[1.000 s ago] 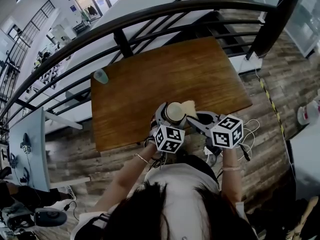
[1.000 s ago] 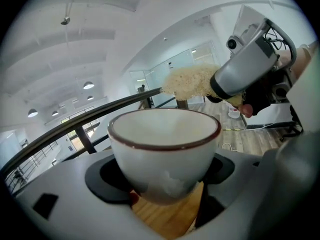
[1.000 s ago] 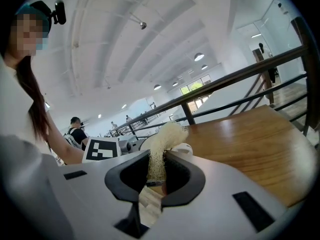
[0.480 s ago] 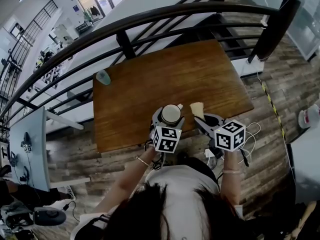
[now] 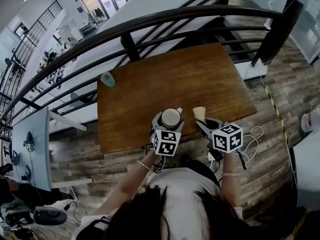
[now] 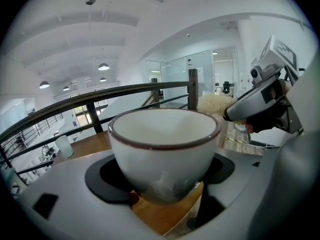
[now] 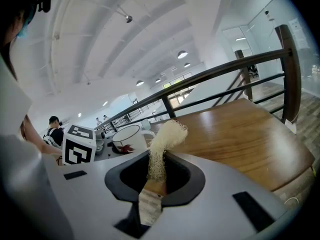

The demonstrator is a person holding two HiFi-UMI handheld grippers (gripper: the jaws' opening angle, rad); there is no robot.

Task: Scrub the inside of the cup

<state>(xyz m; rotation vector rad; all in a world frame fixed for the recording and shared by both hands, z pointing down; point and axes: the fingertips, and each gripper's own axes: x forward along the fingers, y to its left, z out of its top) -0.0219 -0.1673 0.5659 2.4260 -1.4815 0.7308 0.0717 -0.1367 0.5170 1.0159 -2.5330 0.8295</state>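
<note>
Cup point(image 6: 165, 144) sits just below the middle of the head view, at the near edge of the tabletop point(image 5: 175, 79), clamped by its sides in the left hand-held gripper point(image 5: 168, 120). Both dark pads press on its white wall below the brown rim. It is held upright with the mouth facing up, which leaves the inside free to reach from above, and the grip low on the body keeps the rim clear of the jaws. Whether its base rests on the wood or hangs just above it cannot be told. To its right in the head view, near but not touching, the right hand-held gripper point(image 7: 157, 181) is clenched on a pale fibrous scrubber point(image 7: 162, 144). It grips the scrubber at the lower end, so the frayed tuft sticks out past the jaws as the working end. The tuft is outside the cup, so no scrubbing contact is being made at this moment. Bringing it in would probably mean lifting the tuft over the rim on the handle side.
</note>
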